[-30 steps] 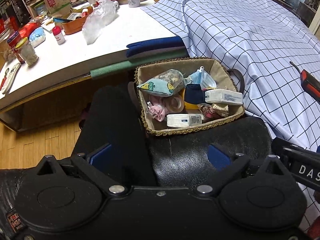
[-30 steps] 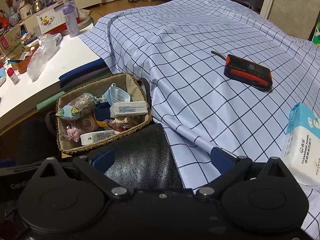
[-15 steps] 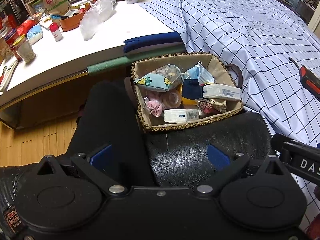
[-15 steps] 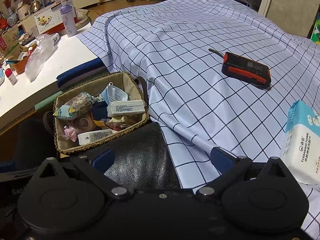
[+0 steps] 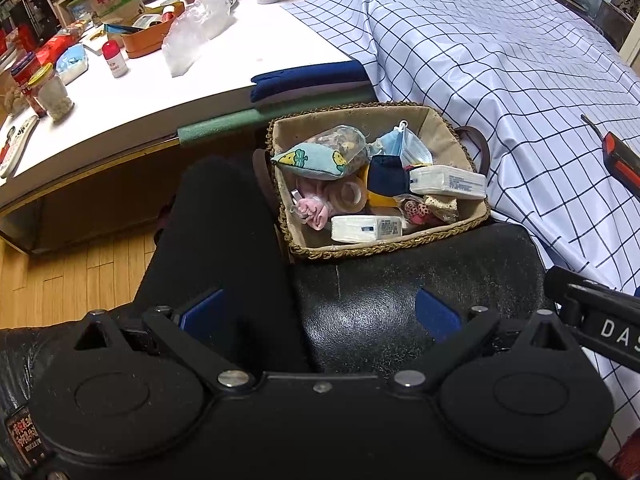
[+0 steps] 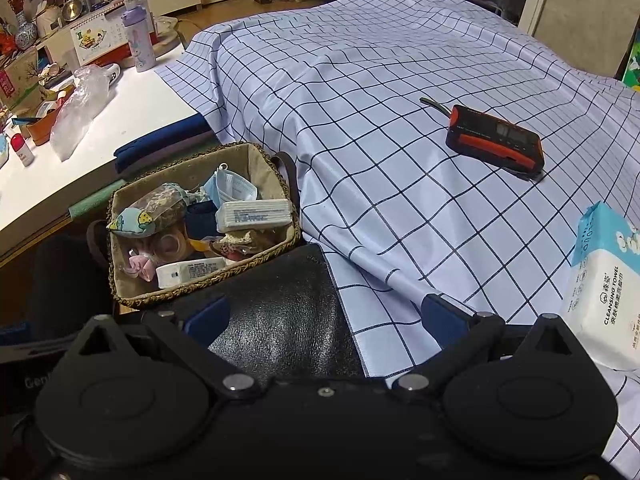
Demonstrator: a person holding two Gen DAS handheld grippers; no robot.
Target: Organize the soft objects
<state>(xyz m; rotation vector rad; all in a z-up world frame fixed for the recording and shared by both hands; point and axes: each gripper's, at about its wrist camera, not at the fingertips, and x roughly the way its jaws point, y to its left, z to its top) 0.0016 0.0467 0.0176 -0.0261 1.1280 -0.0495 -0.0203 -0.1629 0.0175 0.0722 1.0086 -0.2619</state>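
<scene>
A woven basket [image 5: 384, 246] stands on a black leather seat [image 5: 400, 292] against the checked cloth. In it lie a blue cartoon pouch [image 5: 316, 160], a face mask [image 5: 404, 144], a navy cloth [image 5: 388, 176], two white tissue packs [image 5: 448, 182], a pink soft item [image 5: 312, 210] and a tape roll [image 5: 352, 194]. My left gripper [image 5: 319, 312] hangs open above the seat, short of the basket. The right gripper [image 6: 324, 312] is open too, with the basket [image 6: 192, 292] ahead to its left. A cleansing towel pack [image 6: 604, 288] lies at the right on the cloth.
A blue-checked cloth [image 6: 400, 160] covers a wide surface; an orange-black device [image 6: 496, 142] rests on it. The white table [image 5: 160, 88] at left holds jars, a bag and boxes. A person's black-clad leg [image 5: 216, 240] sits left of the basket. Wooden floor lies below.
The left view has drifted slightly, showing more of the table. The basket and its contents lie as before. Both grippers stay open and hold nothing.
</scene>
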